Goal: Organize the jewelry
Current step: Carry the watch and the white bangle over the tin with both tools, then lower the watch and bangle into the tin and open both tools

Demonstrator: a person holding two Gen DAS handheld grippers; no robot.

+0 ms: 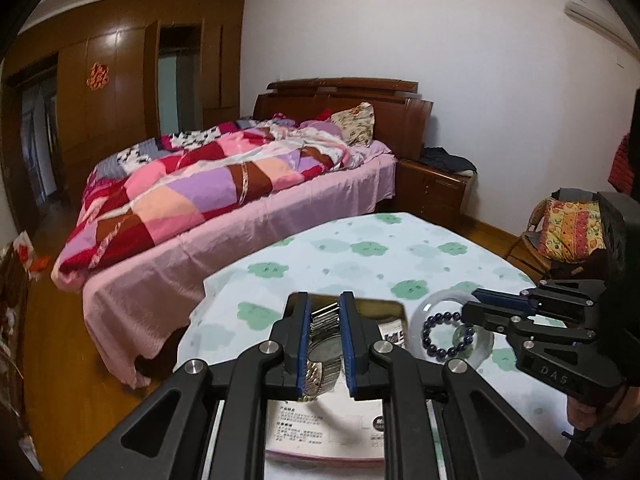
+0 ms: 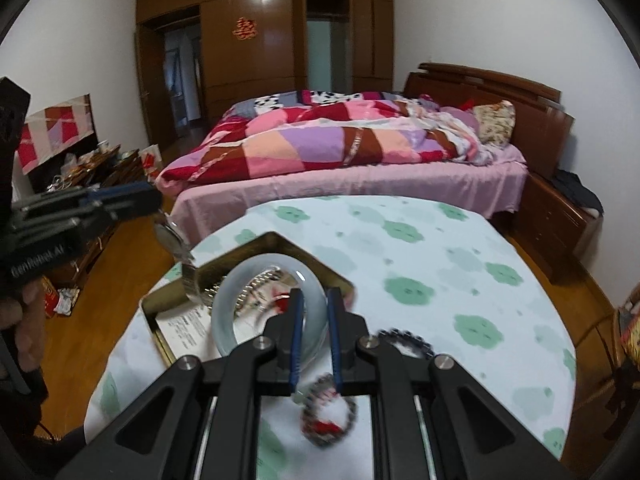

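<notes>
My left gripper (image 1: 325, 344) is raised over the metal tin (image 2: 256, 252) at the table's left edge, its blue pads pinching a metal-band wristwatch (image 1: 324, 354) that hangs above the tin's printed leaflet (image 1: 320, 420); my right gripper (image 2: 314, 338) reaches in low from the right, clamped on the rim of a pale jade bangle (image 2: 230, 312), tilted, I think half over the tin; a dark bead bracelet (image 1: 448, 334) lies beside it on the green-flowered tablecloth (image 2: 440, 264).

The worktop (image 2: 440, 248) cloth is white with green flowers; beyond it, the bed (image 2: 360, 184) quilt (image 2: 320, 144) is pink, red, purple patchwork.
</notes>
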